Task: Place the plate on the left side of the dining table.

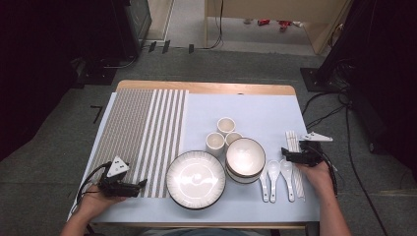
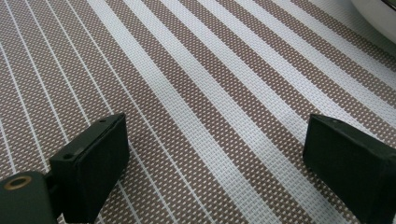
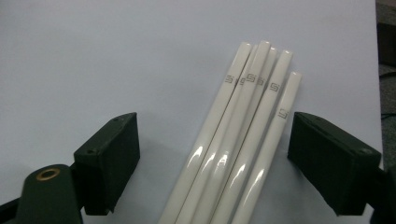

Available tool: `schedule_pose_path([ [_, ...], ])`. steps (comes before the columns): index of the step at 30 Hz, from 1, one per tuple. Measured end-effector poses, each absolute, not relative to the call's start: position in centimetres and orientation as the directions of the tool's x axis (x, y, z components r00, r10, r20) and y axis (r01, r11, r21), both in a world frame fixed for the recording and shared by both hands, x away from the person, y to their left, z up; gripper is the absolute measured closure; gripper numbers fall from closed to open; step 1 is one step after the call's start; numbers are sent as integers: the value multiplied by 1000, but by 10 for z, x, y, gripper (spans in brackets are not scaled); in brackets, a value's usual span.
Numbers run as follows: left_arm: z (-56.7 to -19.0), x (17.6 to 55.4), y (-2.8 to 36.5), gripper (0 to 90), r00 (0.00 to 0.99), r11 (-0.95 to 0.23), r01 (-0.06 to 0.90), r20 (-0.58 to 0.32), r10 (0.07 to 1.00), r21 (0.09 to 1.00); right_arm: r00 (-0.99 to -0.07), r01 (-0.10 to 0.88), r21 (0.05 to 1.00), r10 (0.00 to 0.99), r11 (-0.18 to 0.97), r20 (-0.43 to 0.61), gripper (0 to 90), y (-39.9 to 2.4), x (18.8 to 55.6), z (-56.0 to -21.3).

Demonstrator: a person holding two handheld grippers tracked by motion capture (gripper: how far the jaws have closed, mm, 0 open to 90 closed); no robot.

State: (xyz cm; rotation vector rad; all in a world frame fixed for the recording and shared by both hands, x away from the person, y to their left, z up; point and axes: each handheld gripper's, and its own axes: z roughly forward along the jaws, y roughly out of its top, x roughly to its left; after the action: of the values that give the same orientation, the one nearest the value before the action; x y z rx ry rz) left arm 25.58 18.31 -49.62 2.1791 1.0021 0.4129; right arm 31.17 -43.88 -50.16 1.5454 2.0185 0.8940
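Pale blue table cover (image 1: pixel 255 110) is filling mid-frame, and I'm hovering my right gripper (image 3: pixel 212 163), jaws released, astride the chopsticks (image 3: pixel 243 140) at centre-right, probably closing next, while my left gripper (image 2: pixel 215 163) is idling open.

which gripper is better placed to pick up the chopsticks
Right. The right gripper hovers over the white chopsticks, its open jaws straddling the bundle. The left gripper is across the table over the striped placemat, with the plate and bowls between.
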Motion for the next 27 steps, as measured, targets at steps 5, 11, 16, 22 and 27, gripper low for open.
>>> schedule_pose_path([
  [5,-494,258,184,83,662,-475,541,-2,750,694,-260,687,715,963,131,73,193,-441,313,-499],
  [11,-490,260,190,176,631,-438,574,-33,775,692,-245,684,720,966,115,79,195,-444,310,-496],
  [16,-488,262,189,228,615,-431,591,-34,788,682,-240,674,732,966,94,96,195,-446,307,-491],
  [22,-484,268,189,226,612,-427,620,-66,788,658,-233,672,737,965,69,122,200,-448,306,-488],
  [27,-482,270,189,227,616,-429,631,-81,784,646,-233,677,734,962,56,141,211,-449,305,-484],
])
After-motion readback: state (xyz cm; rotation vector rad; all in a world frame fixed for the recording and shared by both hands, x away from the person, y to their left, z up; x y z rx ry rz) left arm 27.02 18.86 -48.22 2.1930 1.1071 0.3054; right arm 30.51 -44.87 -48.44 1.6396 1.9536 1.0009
